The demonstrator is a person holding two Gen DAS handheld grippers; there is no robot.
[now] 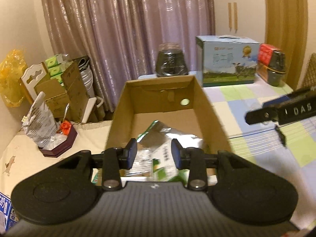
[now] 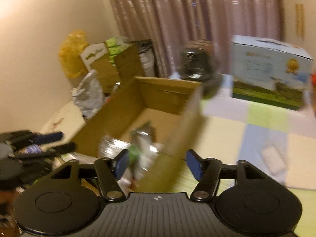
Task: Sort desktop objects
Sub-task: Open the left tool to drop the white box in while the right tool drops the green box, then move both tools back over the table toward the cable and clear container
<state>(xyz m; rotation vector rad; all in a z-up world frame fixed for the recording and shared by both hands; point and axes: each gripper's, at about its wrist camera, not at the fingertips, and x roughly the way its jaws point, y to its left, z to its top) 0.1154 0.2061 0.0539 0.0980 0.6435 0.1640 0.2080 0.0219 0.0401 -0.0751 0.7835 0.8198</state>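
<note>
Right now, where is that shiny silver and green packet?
The packet lies inside the open cardboard box, at its near end, just beyond the left gripper; the right wrist view shows it there too, blurred.

"DAS" on right tool [image 1: 256, 116], partly cut off

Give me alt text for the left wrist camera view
The left gripper hangs open over an open cardboard box holding silver and green foil packets, pads clear of them. The right gripper enters from the right above a checked tablecloth.
</note>
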